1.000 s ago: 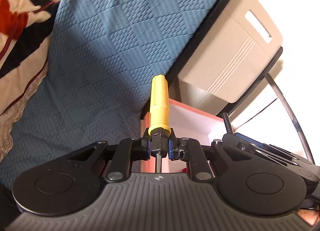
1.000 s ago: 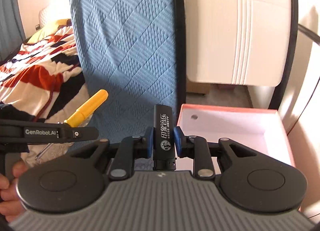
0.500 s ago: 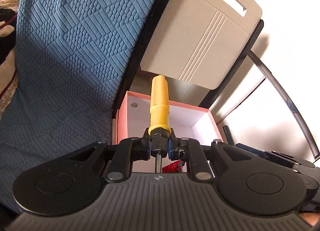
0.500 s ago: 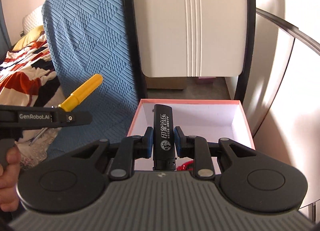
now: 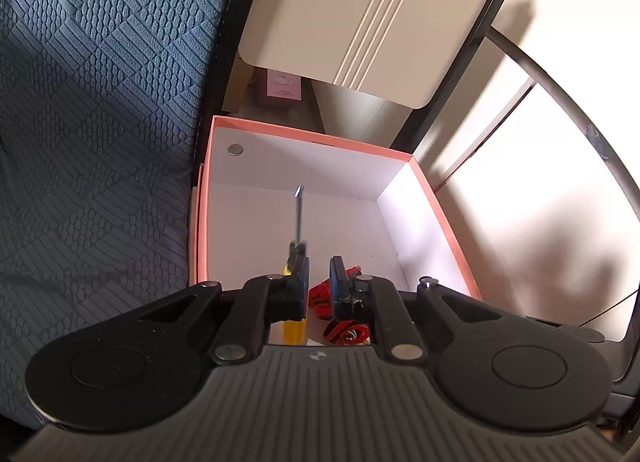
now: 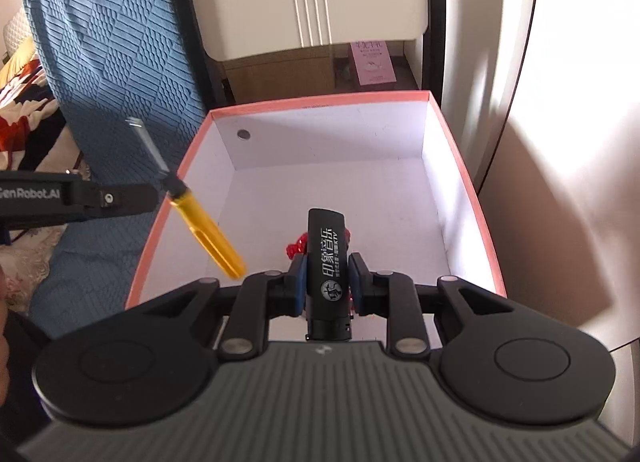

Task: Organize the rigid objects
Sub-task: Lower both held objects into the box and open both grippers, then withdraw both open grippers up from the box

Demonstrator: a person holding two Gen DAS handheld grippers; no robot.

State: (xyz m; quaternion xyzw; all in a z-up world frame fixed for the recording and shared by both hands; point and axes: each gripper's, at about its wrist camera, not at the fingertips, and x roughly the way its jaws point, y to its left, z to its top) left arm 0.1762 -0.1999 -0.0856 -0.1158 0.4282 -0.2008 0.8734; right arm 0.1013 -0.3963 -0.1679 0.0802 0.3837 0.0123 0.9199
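A: Is the light good here?

B: Strong on the right. Sunlight falls on the pale wall point(image 5: 540, 202) with hard dark shadows, and it glares almost white there. The blue cover point(image 5: 100, 102) on the left is dim.

A: And the sharpness?

B: The screwdriver point(image 6: 200, 222) is smeared by motion blur, also its metal tip. The box point(image 6: 452, 150) is sharp. Straight lines bend near the edges, and the corners go dark, from the fisheye lens.
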